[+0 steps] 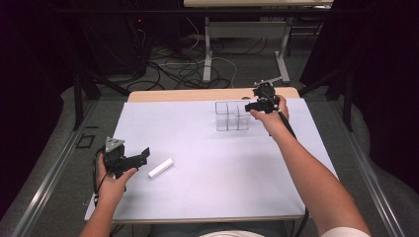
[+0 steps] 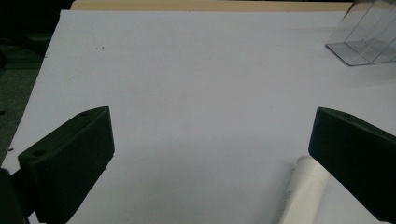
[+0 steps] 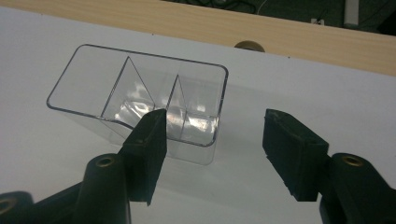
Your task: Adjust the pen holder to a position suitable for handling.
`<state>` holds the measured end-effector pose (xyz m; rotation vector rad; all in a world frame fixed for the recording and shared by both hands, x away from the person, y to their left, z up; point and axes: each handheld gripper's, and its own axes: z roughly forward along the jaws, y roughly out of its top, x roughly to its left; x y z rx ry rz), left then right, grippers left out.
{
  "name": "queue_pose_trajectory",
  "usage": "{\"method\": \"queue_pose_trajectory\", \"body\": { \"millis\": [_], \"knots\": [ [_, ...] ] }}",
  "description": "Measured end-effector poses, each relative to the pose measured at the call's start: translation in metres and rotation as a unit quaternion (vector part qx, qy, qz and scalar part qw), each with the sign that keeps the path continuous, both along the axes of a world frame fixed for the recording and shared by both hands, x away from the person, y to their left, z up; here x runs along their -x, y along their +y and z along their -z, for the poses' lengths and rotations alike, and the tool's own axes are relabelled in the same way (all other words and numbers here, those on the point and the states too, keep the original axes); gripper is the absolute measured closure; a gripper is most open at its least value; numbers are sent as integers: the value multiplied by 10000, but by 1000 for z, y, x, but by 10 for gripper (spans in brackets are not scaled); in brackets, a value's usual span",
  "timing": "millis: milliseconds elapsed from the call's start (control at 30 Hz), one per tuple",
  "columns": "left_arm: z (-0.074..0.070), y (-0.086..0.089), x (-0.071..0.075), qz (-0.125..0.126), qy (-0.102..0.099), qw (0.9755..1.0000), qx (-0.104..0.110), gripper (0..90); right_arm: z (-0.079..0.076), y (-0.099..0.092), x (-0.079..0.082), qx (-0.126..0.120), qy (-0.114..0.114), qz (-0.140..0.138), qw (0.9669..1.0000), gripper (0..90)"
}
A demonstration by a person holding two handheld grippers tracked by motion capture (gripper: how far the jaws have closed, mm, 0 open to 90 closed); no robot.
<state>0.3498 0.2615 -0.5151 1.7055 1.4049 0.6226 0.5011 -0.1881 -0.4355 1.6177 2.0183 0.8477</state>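
Right gripper is at the far right of the white table sheet, just beside the clear three-compartment organiser. Jaws about half open, nothing between them; in the right gripper view the left jaw overlaps the organiser's near wall, contact unclear. Organiser stands upright near the far wooden table edge, compartments empty.

Left gripper is at the near left, jaws wide apart, holding nothing. White tube lies flat just beside its tip; in the left gripper view the tube runs under the right-hand jaw.

Open room: wide bare sheet between tube and organiser, more toward the near edge. Left gripper sits close to the sheet's left edge.

Faint marks on the tube, unreadable.
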Motion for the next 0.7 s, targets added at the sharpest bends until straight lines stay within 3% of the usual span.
{"method": "queue_pose_trajectory", "body": {
  "millis": [133, 367, 700],
  "knots": [
    [1, 0, -1, 11, 2, 10000, -6, 2, 6, 4, -7, 53, 89, 97, 9999, 415],
    [1, 1, -1, 25, 28, 10000, -15, 2, 15, 8, -16, -84, 368, 292, 9989, 482],
    [2, 4, -1, -57, 1, 10000, 10, 3, 23, 2, -25, -115, 365, 542, 9978, 603]
  ]
}}
